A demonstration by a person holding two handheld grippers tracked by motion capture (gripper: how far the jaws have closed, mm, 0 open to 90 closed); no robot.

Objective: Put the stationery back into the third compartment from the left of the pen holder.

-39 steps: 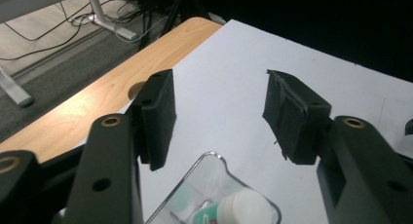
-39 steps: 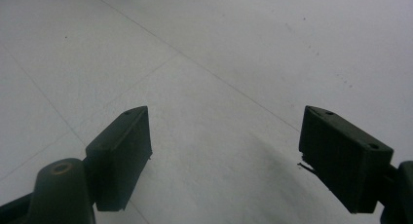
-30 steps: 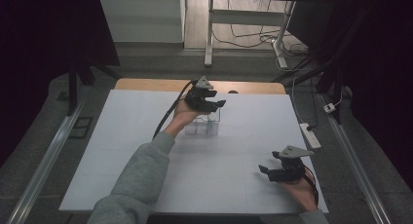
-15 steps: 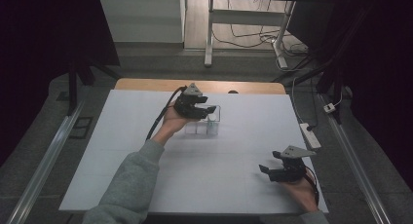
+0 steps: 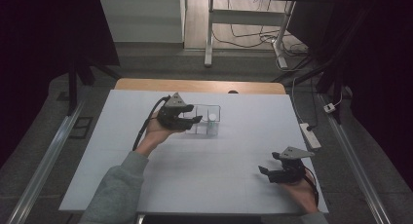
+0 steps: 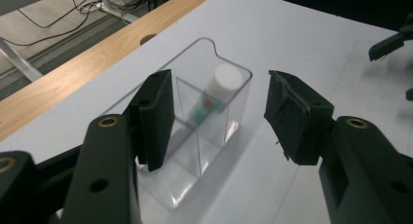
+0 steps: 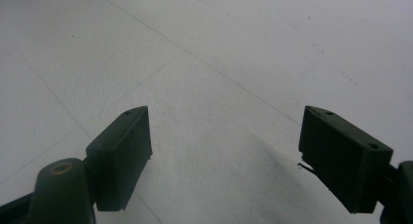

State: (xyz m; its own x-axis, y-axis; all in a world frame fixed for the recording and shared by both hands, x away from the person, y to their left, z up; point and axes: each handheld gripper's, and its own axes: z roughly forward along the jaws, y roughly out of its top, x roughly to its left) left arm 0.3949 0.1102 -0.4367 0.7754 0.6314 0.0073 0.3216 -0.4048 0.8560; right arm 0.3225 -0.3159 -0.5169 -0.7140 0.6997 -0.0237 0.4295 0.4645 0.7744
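Observation:
A clear plastic box [image 5: 210, 113] with inner dividers stands on the white table [image 5: 214, 185], toward the back centre. A small white-capped bottle [image 5: 212, 120] stands upright in its right-hand compartment. My left gripper [image 5: 196, 121] hovers at the box's left end, jaws open and pointing right, with nothing gripped. In the left gripper view the box [image 6: 195, 141] and bottle [image 6: 216, 92] lie just beyond the open left gripper [image 6: 219, 114]. My right gripper [image 5: 269, 164] rests open near the front right; between the jaws of the right gripper [image 7: 226, 151] there is bare table.
A wooden strip [image 5: 199, 85] with a round hole runs along the table's far edge. A power strip [image 5: 311, 135] lies off the right side. Metal rails flank the table. The other gripper's jaw tips [image 6: 389, 41] appear at far right in the left gripper view.
My left gripper has moved left and toward the person, from above the box's middle to its left end. The right gripper has stayed still.

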